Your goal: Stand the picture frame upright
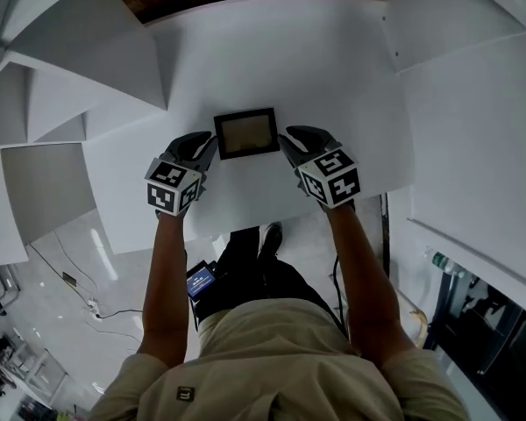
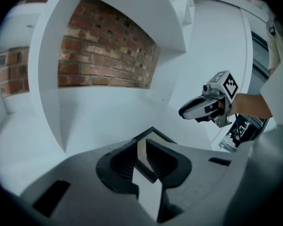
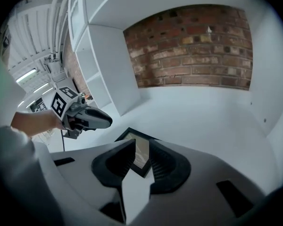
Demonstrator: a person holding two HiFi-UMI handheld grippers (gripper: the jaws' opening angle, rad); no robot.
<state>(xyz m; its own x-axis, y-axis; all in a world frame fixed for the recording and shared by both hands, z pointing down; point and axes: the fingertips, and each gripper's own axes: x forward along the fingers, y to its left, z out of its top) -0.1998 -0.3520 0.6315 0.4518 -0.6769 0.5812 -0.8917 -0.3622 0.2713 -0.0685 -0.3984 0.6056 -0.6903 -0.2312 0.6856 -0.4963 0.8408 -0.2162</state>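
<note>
Zero done so far: frame (image 1: 245,132) flat on table (image 1: 333,60), not yet gripped. At its 9 o'clock left gripper (image 1: 209,145), at its 3 o'clock right gripper (image 1: 287,140), both just beside its edges, jaws narrowly apart, nothing between them. Remaining: clamp the frame, tip it up, set it standing on its edge

My rig's wearer
I see a khaki short-sleeved shirt (image 1: 285,371), dark trousers (image 1: 245,281), and black-and-white marker cubes (image 1: 171,187) on the grey left gripper (image 1: 209,145) and right gripper (image 1: 287,142).
</note>
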